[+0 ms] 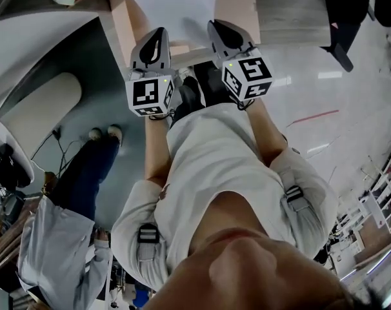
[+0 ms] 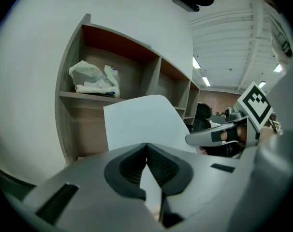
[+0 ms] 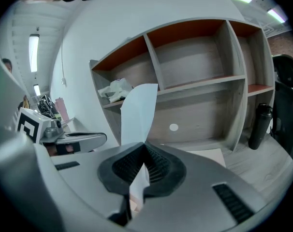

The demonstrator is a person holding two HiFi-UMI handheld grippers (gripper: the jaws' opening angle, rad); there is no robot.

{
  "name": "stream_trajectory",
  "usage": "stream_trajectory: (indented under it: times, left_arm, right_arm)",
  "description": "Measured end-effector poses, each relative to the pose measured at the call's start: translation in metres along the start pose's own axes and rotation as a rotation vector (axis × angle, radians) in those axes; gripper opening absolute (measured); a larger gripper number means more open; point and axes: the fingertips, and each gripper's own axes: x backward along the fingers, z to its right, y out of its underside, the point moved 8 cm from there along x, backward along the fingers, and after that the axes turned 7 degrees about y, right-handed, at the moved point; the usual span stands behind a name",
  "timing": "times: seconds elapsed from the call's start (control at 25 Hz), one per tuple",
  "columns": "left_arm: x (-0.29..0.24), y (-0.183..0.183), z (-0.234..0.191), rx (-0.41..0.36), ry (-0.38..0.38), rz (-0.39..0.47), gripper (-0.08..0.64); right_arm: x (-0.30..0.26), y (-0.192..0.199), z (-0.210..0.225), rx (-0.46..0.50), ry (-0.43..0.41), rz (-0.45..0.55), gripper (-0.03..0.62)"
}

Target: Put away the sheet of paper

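A white sheet of paper (image 1: 170, 8) is held between both grippers, out in front of a wooden shelf unit (image 3: 204, 81). My left gripper (image 2: 146, 151) is shut on the sheet's (image 2: 139, 122) near edge, and the paper rises from its jaws toward the shelves. Beside it, my right gripper (image 3: 145, 151) is shut on the same sheet (image 3: 137, 112), which stands up and bends to the left. In the head view the left gripper (image 1: 158, 41) and right gripper (image 1: 220, 34) sit side by side at the paper's lower edge.
The shelf unit has several open compartments; the upper left one holds crumpled plastic bags (image 2: 94, 79). A dark bottle (image 3: 259, 124) stands at the unit's right on the desk (image 3: 253, 161). Another person (image 1: 66, 237) stands at the left in the head view.
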Motion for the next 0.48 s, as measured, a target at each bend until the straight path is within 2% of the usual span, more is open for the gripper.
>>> stream_trajectory:
  times: [0.48]
  left_arm:
    - [-0.046, 0.042, -0.011, 0.022, 0.01, -0.074, 0.021]
  right_arm:
    - [-0.038, 0.036, 0.029, -0.019, 0.015, -0.108, 0.018]
